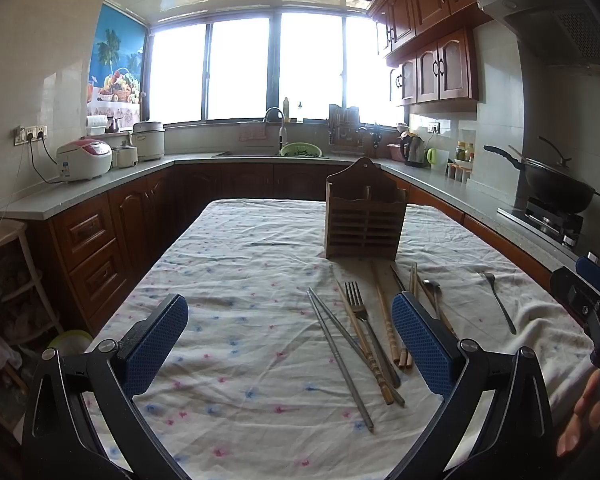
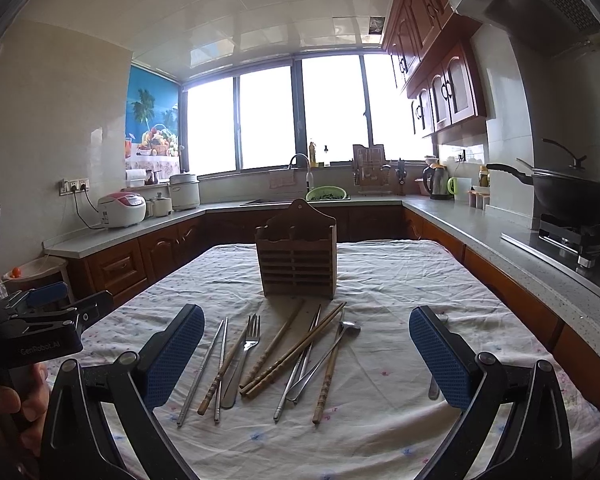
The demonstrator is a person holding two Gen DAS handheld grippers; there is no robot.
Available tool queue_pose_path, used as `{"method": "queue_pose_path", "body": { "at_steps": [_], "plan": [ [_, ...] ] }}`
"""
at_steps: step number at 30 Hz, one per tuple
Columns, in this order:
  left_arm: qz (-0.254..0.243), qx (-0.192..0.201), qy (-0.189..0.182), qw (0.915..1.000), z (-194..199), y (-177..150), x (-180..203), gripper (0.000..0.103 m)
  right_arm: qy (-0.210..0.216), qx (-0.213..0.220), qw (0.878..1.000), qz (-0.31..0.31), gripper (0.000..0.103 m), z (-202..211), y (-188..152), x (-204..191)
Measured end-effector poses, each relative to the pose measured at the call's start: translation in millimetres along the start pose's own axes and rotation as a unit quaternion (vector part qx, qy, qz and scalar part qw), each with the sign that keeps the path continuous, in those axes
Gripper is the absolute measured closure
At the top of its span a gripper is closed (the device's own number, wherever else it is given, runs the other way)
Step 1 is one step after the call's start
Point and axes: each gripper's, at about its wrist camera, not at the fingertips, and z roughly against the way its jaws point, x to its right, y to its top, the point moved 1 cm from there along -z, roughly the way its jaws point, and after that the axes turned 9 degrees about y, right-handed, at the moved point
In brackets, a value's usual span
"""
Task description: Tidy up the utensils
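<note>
A slatted wooden utensil holder (image 1: 364, 216) (image 2: 298, 256) stands upright on the cloth-covered table (image 1: 240, 260). In front of it lie loose utensils: metal chopsticks (image 1: 340, 360) (image 2: 204, 368), a fork (image 1: 360, 312) (image 2: 248, 344), wooden chopsticks (image 1: 384, 312) (image 2: 292, 356) and a spoon (image 1: 434, 292) (image 2: 342, 330). A second fork (image 1: 498, 304) lies apart to the right. My left gripper (image 1: 290, 300) is open above the cloth, left of the pile. My right gripper (image 2: 307, 311) is open with the pile between its fingers' line of sight; its right finger (image 2: 440, 356) hides most of the separate fork.
Kitchen counters (image 1: 100, 184) wrap around the table, with rice cookers (image 1: 84, 160), a sink, a kettle (image 2: 438, 180) and a wok on the stove (image 2: 572, 196). A hand (image 1: 580, 420) holds the other gripper at each view's edge. A shelf (image 1: 8, 280) stands left of the table.
</note>
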Motion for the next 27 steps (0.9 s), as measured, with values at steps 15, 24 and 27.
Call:
{"method": "queue_pose_path", "body": {
  "at_steps": [15,24,27],
  "plan": [
    [0.005,-0.020,-0.015,0.9997,-13.9,2.4,-0.2,0.000,0.009,-0.008,1.000,-0.011,0.000,-7.8,2.1,4.3],
    [0.015,-0.082,-0.027,0.9962,-52.1,5.7,-4.3,0.000,0.030,-0.032,0.998,-0.047,0.001,-28.9,8.2,23.9],
    [0.018,-0.107,-0.029,0.9937,-70.0,6.5,-5.3,0.003,0.039,-0.045,0.996,-0.065,0.004,-40.0,9.9,33.5]
  ]
}}
